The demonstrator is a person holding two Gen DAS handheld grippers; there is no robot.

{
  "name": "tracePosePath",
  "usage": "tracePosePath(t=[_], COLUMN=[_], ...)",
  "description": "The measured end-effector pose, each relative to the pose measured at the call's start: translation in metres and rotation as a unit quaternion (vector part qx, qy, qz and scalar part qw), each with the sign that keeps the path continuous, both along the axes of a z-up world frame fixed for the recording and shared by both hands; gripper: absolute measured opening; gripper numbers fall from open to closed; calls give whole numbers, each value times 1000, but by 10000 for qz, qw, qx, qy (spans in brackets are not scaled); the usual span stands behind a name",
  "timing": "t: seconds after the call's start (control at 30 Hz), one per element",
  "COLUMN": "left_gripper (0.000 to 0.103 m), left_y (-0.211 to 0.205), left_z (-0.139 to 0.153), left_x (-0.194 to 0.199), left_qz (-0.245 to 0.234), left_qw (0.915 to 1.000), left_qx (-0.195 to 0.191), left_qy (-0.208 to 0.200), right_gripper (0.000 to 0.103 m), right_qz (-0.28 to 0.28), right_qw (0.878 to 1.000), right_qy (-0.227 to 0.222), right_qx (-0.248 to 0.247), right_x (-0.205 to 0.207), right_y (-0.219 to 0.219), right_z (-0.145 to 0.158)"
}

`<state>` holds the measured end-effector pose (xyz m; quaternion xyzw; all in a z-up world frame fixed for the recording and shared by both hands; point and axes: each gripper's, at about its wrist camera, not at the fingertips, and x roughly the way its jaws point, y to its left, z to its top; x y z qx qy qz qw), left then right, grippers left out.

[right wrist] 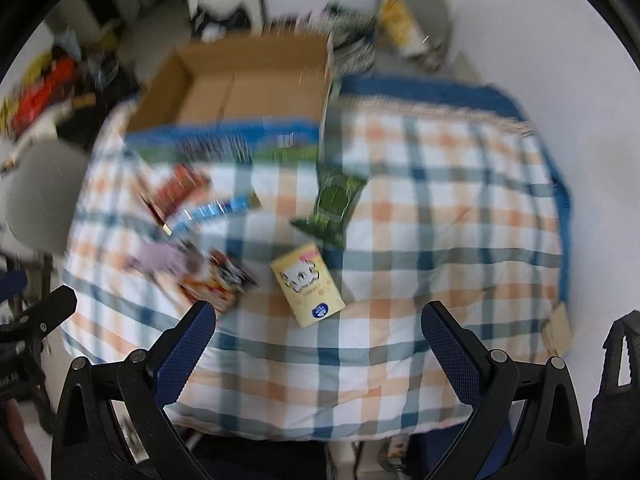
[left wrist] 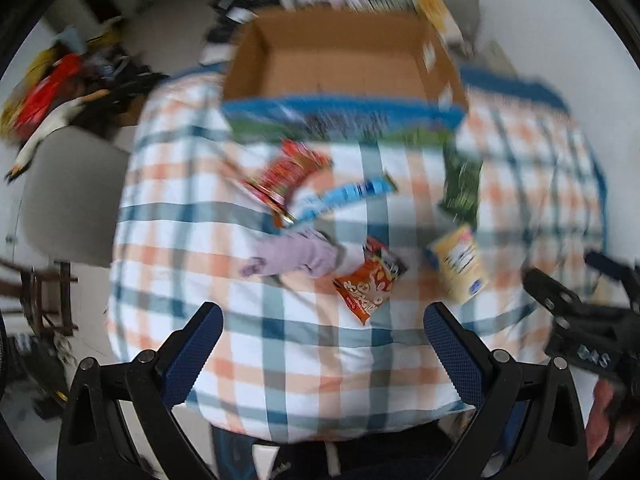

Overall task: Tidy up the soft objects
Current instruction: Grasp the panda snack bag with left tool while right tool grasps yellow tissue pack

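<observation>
Soft packs lie on a plaid-covered table (left wrist: 304,360): a red snack bag (left wrist: 286,178), a blue-white pack (left wrist: 344,196), a lilac cloth (left wrist: 294,258), an orange snack bag (left wrist: 370,280), a yellow tissue pack (left wrist: 460,264) and a green pack (left wrist: 462,186). An open cardboard box (left wrist: 340,64) stands at the table's far side. My left gripper (left wrist: 322,320) is open and empty above the near table edge. My right gripper (right wrist: 318,320) is open and empty, just short of the yellow tissue pack (right wrist: 306,284); the green pack (right wrist: 332,204) lies beyond it. The box (right wrist: 240,88) also shows there.
A grey chair (left wrist: 68,196) stands left of the table, with clutter (left wrist: 60,84) on the floor behind it. Another grey chair (right wrist: 416,20) with a yellow pack stands behind the table. White wall to the right. The right gripper body (left wrist: 580,320) shows in the left view.
</observation>
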<state>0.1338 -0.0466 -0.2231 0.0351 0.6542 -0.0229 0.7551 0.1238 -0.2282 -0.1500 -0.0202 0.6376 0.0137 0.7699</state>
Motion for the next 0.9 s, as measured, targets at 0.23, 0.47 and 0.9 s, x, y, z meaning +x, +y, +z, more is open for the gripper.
tracePosePath(t=[0.23, 0.47, 0.9], left_gripper=[103, 103, 65], left_y=[-21, -46, -101], left_z=[-85, -117, -199], left_x=[15, 24, 26], left_qz=[-299, -803, -1791], left_qw=[9973, 9933, 9665], left_qx=[313, 315, 1114], left_qy=[594, 772, 1461], right_gripper=[101, 70, 70], right_qz=[541, 471, -589], right_qw=[9907, 9821, 9695], right_qy=[1244, 1814, 2210], right_qx=[65, 210, 882], right_x=[39, 37, 19], right_y=[8, 1, -67], right_z=[-166, -222, -234])
